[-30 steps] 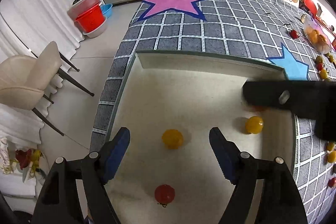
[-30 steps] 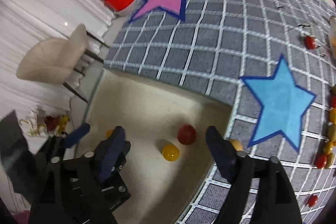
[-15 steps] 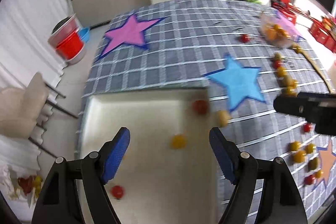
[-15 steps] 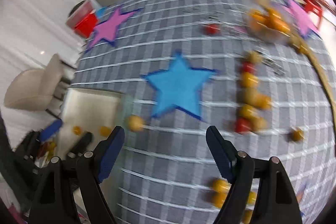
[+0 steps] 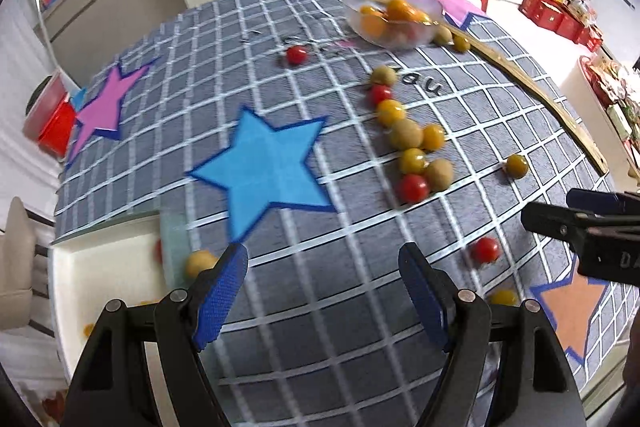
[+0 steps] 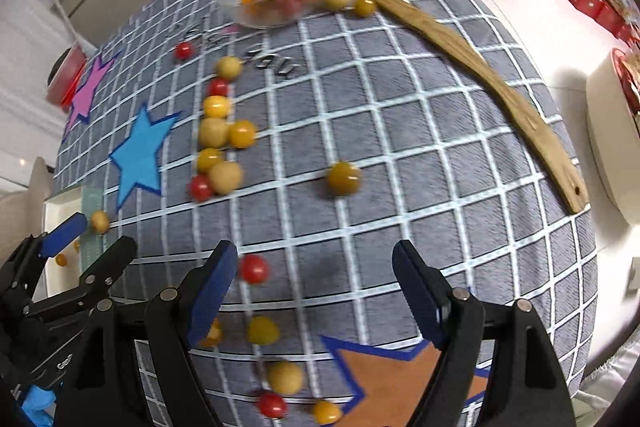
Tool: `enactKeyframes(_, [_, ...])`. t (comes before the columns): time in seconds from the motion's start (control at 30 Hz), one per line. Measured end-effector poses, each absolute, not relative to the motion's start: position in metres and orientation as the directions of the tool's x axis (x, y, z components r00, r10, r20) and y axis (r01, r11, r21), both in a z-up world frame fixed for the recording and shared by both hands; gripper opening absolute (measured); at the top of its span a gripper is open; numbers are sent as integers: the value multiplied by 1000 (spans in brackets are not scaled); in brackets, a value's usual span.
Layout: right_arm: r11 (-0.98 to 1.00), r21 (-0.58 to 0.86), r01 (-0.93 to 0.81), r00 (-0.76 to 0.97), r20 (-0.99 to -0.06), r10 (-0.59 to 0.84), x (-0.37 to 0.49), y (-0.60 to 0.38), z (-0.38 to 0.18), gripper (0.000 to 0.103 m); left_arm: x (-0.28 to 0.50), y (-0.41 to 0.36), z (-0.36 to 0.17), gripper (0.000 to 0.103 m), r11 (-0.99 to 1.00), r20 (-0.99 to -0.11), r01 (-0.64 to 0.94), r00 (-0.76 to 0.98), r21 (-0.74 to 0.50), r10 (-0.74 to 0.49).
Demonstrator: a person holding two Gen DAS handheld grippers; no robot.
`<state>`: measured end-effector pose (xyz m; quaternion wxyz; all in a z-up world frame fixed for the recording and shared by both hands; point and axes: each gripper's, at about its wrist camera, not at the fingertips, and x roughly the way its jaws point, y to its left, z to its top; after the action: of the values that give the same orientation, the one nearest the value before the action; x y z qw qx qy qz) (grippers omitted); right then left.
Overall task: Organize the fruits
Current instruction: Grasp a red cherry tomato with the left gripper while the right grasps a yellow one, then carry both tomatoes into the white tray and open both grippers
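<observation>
A grey tablecloth (image 5: 320,367) with a white grid and coloured stars covers the table and fills both wrist views. A cream tray (image 5: 100,267) sits at the cloth's left edge, with a few small fruits blurred inside it and one tan fruit (image 5: 197,263) just outside its translucent rim. A long curved wooden stick (image 6: 480,67) lies along the far right side of the cloth. At its far end stands a clear bowl (image 5: 394,17) heaped with orange and yellow fruits. Between the blue star (image 5: 264,167) and the stick, a loose line of fruits (image 5: 412,147), red, yellow and tan, runs across the cloth, with a single olive-yellow fruit (image 6: 343,179) apart to the right. More fruits are scattered near the orange star (image 6: 400,379), among them a red tomato (image 6: 254,269) just beside the right gripper's left finger.

The left gripper (image 5: 324,287) hangs above bare cloth with its jaws wide apart and nothing between them. The right gripper (image 6: 316,291) is likewise spread wide and empty, over bare cloth. No fruit is touched by either, and nothing stands between the grippers and the loose fruits.
</observation>
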<state>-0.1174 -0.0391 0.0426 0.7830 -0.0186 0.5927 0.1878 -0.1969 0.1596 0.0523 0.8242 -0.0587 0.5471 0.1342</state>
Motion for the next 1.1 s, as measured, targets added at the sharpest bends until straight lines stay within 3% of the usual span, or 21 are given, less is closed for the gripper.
enactKeyframes(0.33, [924, 159, -347, 230, -941, 248, -101, -47, 27, 82, -160, 143, 25, 79, 960, -931, -272, 331, 61, 153])
enactKeyframes(0.5, [913, 150, -379, 223, -943, 247, -94, -42, 19, 68, -148, 139, 18, 79, 961, -933, -269, 327, 60, 150])
enactKeyframes(0.63, [901, 137, -411, 239, -938, 252, -91, -35, 20, 63, -140, 134, 16, 78, 965, -932, -256, 332, 62, 148])
enactKeyframes(0.83, [890, 125, -439, 249, -935, 254, -84, -26, 21, 56, -133, 131, 13, 58, 967, -935, -253, 336, 26, 114])
enactKeyframes(0.97, [888, 119, -444, 249, -936, 250, -81, -23, 21, 40, -130, 128, 13, 46, 971, -939, -240, 336, -4, 80])
enactKeyframes(1.03, [887, 114, -447, 250, -936, 246, -81, -22, 21, 26, -129, 126, 13, 27, 972, -937, -233, 340, -8, 74])
enactKeyframes(1.1, [888, 132, -440, 241, -935, 259, -80, -25, 21, 23, -127, 125, 13, 21, 974, -937, -226, 344, -19, 61])
